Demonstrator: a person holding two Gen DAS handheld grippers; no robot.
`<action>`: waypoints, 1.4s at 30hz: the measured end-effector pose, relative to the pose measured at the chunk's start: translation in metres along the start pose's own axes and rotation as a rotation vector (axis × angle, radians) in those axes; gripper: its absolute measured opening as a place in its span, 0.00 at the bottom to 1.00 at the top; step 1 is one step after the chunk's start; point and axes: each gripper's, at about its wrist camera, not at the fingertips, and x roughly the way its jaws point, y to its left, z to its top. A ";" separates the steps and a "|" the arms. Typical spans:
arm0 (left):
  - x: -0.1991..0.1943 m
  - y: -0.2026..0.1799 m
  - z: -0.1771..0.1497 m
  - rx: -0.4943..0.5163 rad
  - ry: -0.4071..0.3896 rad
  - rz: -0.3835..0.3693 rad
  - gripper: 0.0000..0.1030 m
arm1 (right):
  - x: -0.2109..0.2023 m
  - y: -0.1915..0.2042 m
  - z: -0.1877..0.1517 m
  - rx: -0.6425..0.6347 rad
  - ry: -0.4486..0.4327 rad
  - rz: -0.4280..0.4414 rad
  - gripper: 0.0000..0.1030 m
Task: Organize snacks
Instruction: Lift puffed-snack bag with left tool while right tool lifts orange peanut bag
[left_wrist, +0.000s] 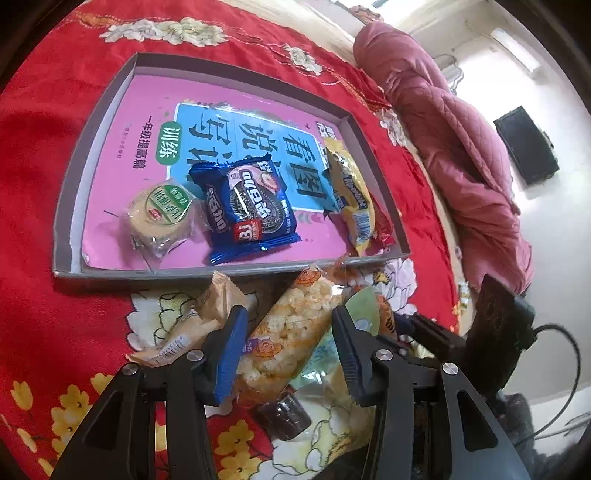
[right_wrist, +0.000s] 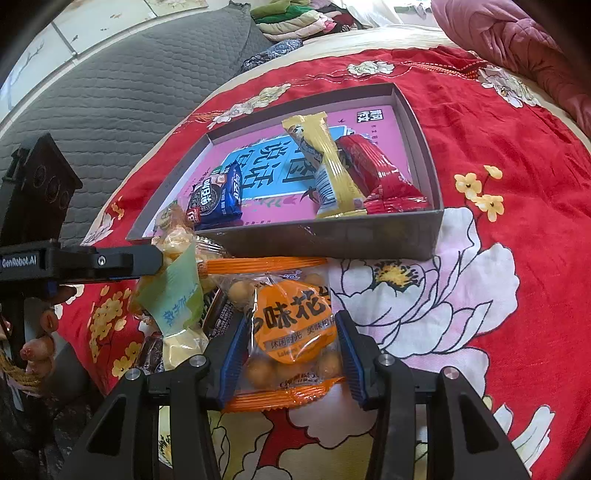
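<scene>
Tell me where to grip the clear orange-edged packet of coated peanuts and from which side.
Grip the clear orange-edged peanut packet across its middle, with the blue fingers on its two long plain sides. Approach from the near crimped end, as the right gripper already does: the packet lies flat, lengthwise toward the grey box, and its flat crimped seams would probably slip.

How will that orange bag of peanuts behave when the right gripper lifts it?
The peanut bag looks like thin, glossy film, so it may slip between the right gripper pads. Loose round nuts inside will probably shift, letting the bag sag. It seems small and light, so lifting should be easy.
</scene>
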 end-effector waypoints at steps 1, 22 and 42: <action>0.000 0.000 -0.001 0.004 -0.001 0.006 0.48 | 0.000 0.000 0.000 0.001 0.000 0.001 0.46; -0.001 0.008 -0.003 -0.042 0.011 -0.044 0.39 | 0.001 -0.001 0.000 0.002 0.002 0.004 0.46; -0.051 0.005 0.006 -0.040 -0.108 -0.045 0.35 | -0.012 0.008 -0.002 -0.045 -0.061 -0.031 0.45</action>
